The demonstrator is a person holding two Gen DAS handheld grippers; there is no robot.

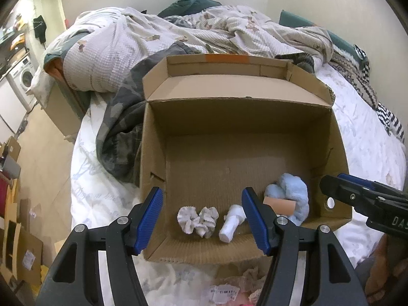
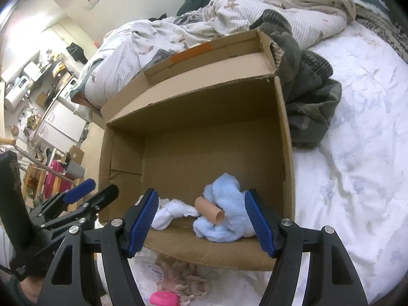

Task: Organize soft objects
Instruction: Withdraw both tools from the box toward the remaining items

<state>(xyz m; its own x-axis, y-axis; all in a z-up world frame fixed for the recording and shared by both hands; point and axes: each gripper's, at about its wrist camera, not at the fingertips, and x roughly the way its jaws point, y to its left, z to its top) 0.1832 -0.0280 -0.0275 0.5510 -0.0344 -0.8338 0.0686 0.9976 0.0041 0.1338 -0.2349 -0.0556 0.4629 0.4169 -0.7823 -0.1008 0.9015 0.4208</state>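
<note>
An open cardboard box lies on the bed. Inside, near its front wall, are a grey scrunchie, a rolled white sock, a fluffy light-blue cloth and a tan cardboard tube resting on the blue cloth. My left gripper is open and empty, above the box's front edge over the scrunchie and sock. My right gripper is open and empty, straddling the blue cloth and tube; it also shows in the left wrist view.
A rumpled quilt and dark camouflage garment lie behind and beside the box on the white sheet. Crumpled paper and a pink object lie in front of the box. Cluttered floor and cardboard boxes at left.
</note>
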